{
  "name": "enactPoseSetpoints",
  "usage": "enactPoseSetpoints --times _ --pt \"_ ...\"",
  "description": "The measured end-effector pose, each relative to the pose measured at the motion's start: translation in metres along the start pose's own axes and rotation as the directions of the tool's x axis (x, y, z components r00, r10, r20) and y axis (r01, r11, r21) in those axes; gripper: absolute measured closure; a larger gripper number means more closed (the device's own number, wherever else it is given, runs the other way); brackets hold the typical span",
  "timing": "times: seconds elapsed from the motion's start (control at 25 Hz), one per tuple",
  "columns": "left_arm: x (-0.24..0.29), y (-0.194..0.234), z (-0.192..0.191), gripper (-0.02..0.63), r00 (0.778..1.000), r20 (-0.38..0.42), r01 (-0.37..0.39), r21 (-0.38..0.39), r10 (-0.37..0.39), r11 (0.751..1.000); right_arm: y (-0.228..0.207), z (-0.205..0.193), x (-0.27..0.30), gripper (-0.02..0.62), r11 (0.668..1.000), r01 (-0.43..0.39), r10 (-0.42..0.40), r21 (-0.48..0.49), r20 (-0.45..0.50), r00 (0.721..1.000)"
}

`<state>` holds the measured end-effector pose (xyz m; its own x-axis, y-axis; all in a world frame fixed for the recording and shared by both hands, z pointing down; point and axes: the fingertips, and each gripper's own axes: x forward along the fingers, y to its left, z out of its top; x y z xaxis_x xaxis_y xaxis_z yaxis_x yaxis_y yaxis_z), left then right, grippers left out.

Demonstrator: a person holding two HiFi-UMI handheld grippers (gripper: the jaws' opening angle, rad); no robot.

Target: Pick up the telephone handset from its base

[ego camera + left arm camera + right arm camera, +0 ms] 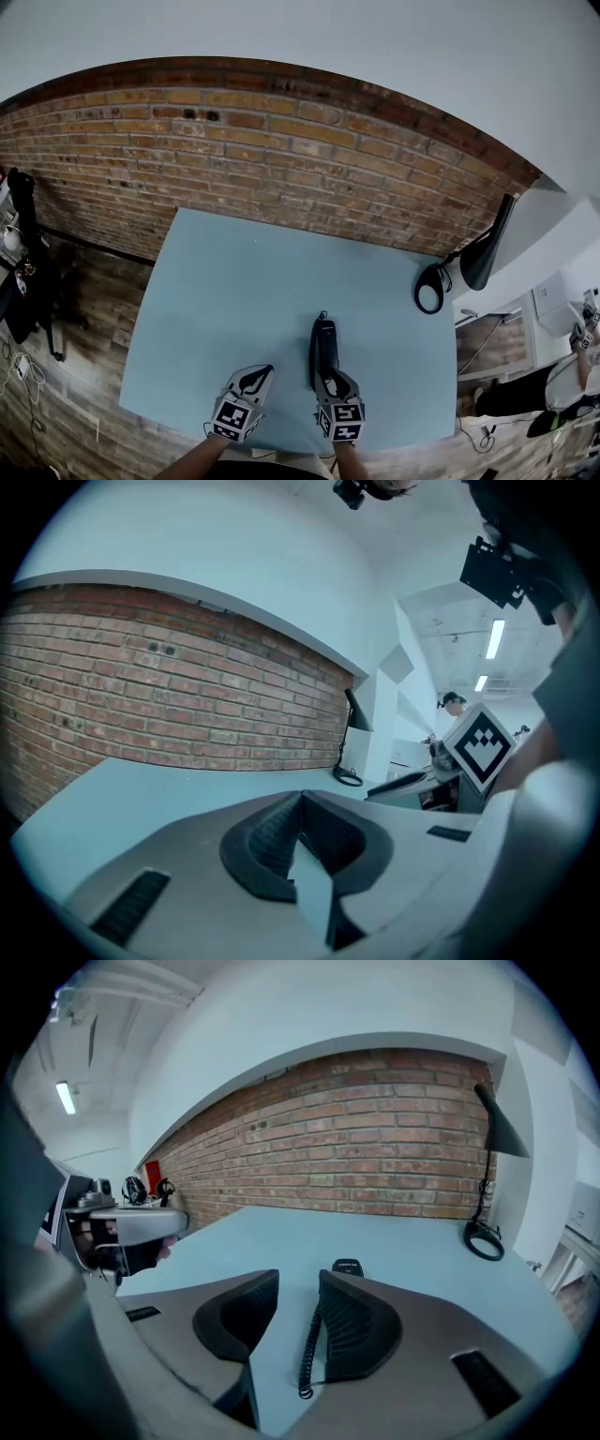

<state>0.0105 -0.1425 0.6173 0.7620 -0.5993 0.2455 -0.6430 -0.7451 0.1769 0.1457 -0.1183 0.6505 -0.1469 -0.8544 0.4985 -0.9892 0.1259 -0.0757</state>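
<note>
Approach step: right gripper (330, 379) jaws apart above telephone handset (323, 345), unclamped; left gripper (253, 379) jaws together, empty. Next, likely: straddle handset, close, lift.

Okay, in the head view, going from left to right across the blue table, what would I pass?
left gripper → telephone → black desk lamp
</note>
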Motion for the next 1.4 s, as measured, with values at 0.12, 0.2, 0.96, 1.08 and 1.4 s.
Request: enactPoseSetpoints --times 0.12,0.2,0.96,1.08,1.4 --pt "0.001 0.006 0.004 0.578 1.0 -0.004 -0.028 -0.007 0.028 1.0 -0.013 -0.011 0.018 0.388 0.998 -0.027 0.03 0.052 -0.072 0.997" --pt "0.002 0.006 0.004 0.578 0.999 -0.008 -0.033 -0.004 0.033 0.999 -0.024 -0.017 0.028 0.357 0.996 -0.026 0.036 0.084 -0.111 0.993" --pt "0.001 0.001 -0.009 0.578 0.996 -0.072 -0.043 0.008 0.043 0.999 -0.064 -0.06 0.103 0.31 0.997 -0.063 0.074 0.042 -0.355 0.932" --pt "0.001 0.004 -0.008 0.578 0.995 -0.08 -0.05 0.0 0.05 0.999 -0.07 -0.07 0.11 0.305 0.998 -0.048 0.061 0.043 -0.397 0.916" --pt "-0.003 0.019 -0.007 0.578 0.993 -0.087 -0.085 0.006 0.085 0.996 -0.071 -0.085 0.128 0.302 0.996 -0.055 0.081 0.072 -0.441 0.894"
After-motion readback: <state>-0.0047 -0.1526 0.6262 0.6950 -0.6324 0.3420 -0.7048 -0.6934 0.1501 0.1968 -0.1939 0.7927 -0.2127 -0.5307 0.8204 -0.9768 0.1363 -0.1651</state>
